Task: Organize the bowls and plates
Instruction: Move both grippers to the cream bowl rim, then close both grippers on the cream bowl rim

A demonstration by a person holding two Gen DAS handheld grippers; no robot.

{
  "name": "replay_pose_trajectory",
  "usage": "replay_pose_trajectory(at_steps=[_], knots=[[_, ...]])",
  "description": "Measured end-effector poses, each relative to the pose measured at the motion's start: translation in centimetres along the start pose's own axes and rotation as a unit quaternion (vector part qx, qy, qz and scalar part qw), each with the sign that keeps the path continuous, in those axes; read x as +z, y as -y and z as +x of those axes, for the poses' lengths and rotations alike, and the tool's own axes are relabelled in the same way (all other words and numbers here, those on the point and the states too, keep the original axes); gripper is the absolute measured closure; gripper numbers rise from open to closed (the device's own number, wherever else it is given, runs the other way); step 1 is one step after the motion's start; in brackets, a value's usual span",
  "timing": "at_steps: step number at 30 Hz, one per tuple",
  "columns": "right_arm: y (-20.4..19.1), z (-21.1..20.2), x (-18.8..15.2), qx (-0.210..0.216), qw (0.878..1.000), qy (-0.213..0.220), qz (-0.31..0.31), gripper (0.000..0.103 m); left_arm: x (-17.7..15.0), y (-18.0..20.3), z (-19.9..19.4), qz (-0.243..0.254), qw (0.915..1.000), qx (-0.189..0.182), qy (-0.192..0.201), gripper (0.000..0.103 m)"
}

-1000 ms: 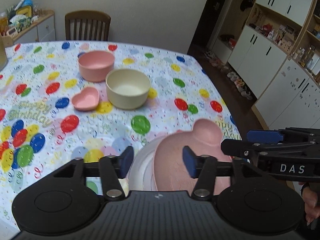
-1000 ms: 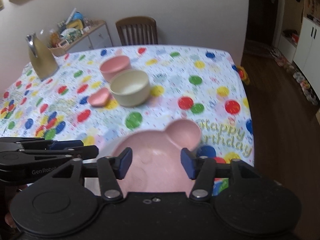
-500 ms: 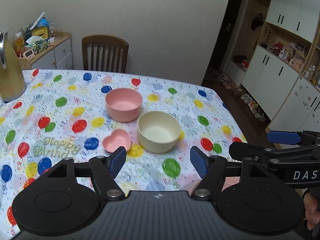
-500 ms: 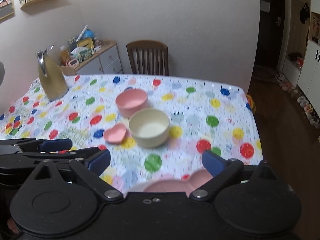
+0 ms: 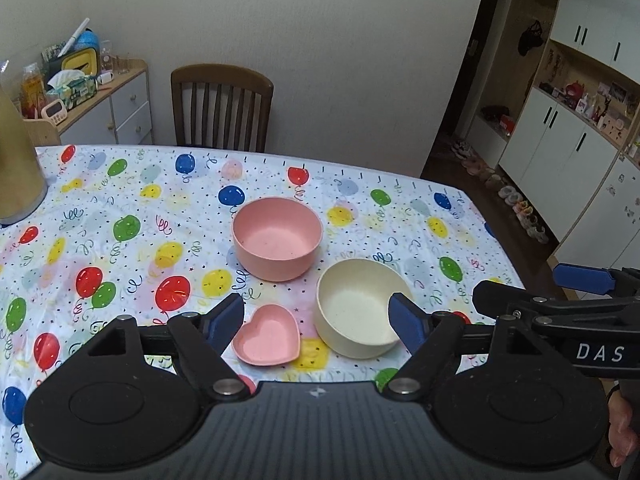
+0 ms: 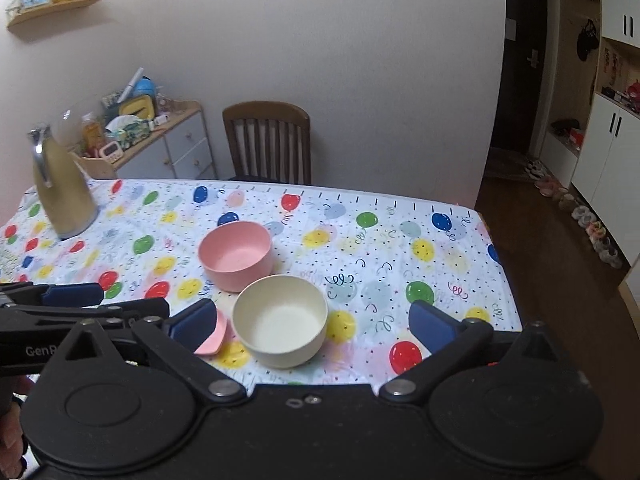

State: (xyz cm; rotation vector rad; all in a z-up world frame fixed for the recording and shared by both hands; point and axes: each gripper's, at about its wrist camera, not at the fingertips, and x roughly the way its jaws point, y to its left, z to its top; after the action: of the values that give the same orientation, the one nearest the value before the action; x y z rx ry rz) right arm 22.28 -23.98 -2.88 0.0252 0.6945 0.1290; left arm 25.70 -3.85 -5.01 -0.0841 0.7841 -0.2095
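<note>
**Both grippers empty above the table**

The left gripper (image 5: 316, 318) has just been opening and stands wide, nothing between its jaws. The right gripper (image 6: 312, 320) is spread fully, also holding nothing. On the balloon tablecloth (image 5: 120, 248), the cream bowl (image 5: 358, 310) sits near, the pink heart dish (image 5: 267, 341) just left of it, the pink bowl (image 5: 277, 238) farther back.
</note>
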Motion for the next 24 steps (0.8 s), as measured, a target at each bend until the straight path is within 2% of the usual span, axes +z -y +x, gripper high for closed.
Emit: replay_pose_trajectory(at_steps=[13,21,24], knots=[[0.5,8.7,0.2,-0.03,0.997,-0.071,0.005,0.003,1.4,-1.7,9.5,0.006,0.9969,-0.011,-0.077,0.024],[2.1,12.8,-0.2,-0.035,0.991,-0.124,0.038,0.014,0.8,-1.5,13.4,0.012,0.9939,-0.014,-0.109,0.024],[2.4,13.9,-0.2,-0.031,0.989,-0.138,0.048,0.022,0.8,-1.7,14.3,0.005,0.9935,-0.014,-0.113,0.024]])
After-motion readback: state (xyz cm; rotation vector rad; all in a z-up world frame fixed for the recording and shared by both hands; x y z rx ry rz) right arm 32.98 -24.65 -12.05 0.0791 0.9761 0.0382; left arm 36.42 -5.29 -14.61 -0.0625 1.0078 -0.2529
